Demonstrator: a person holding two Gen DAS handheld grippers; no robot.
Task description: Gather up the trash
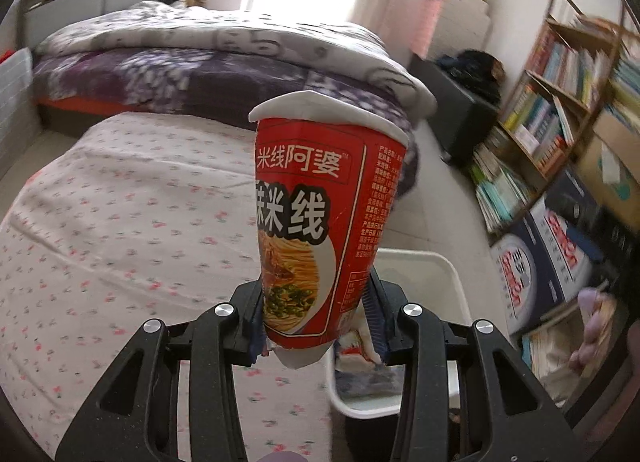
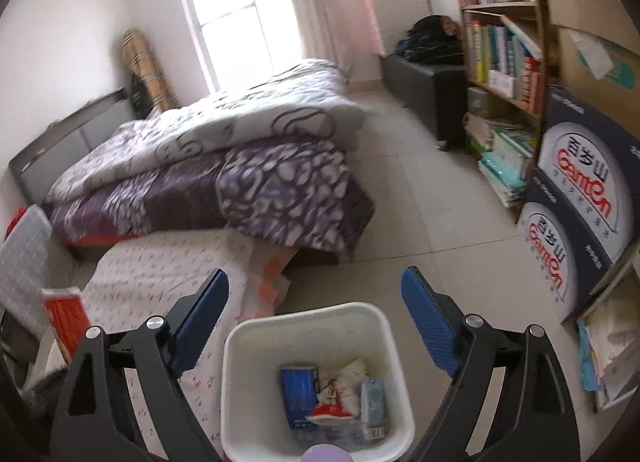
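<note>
My left gripper (image 1: 316,314) is shut on a red instant noodle cup (image 1: 324,221) with a white rim, held upright above the floral bed sheet, just left of the white trash bin (image 1: 452,274). In the right wrist view the white trash bin (image 2: 248,346) stands on the floor directly below and between the fingers of my right gripper (image 2: 316,302), which is open and empty. The bin holds a blue packet (image 2: 299,392), crumpled white wrappers (image 2: 348,378) and a small carton (image 2: 372,402).
A bed with a floral sheet (image 1: 120,221) and a piled purple and white quilt (image 2: 248,165) lies to the left. A bookshelf (image 2: 500,41), stacked printed cartons (image 2: 576,221) and a dark cabinet (image 2: 424,81) line the right side. Tiled floor (image 2: 420,201) lies between.
</note>
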